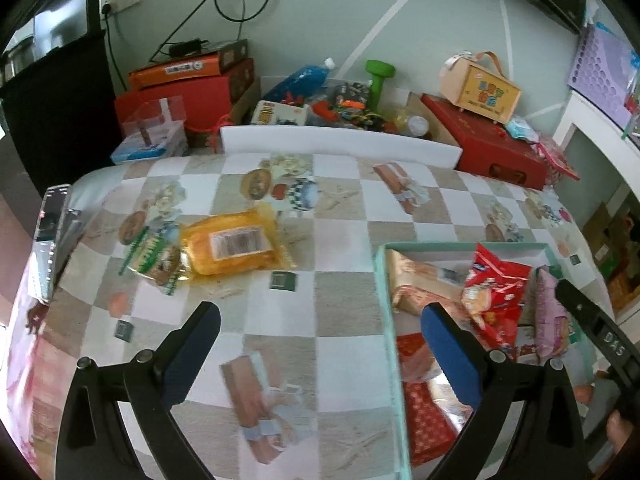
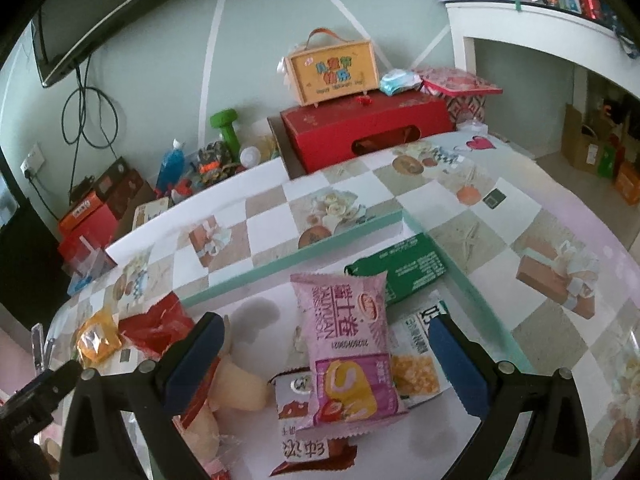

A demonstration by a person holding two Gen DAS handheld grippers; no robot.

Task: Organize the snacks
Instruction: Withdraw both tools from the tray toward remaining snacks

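Observation:
A yellow snack pack (image 1: 234, 245) and a green-striped snack pack (image 1: 154, 257) lie on the checked tablecloth, ahead and left of my open, empty left gripper (image 1: 320, 322). A mint-rimmed box (image 1: 386, 280) at the right holds a red pack (image 1: 496, 288), a pink pack (image 1: 550, 312) and others. In the right wrist view my open, empty right gripper (image 2: 326, 340) hovers over the box (image 2: 296, 258), its jaws either side of the pink Swiss-roll pack (image 2: 348, 344), not touching it. A green pack (image 2: 408, 268) and a white-yellow pack (image 2: 416, 356) lie beside it.
The table's far edge carries red gift boxes (image 1: 496, 144), a wooden-look carry box (image 1: 480, 88), a green dumbbell (image 1: 378, 78), a blue bottle (image 1: 300, 80) and small clutter. A white shelf unit (image 2: 532, 32) stands at the right. A phone-like object (image 1: 50, 216) lies at the table's left edge.

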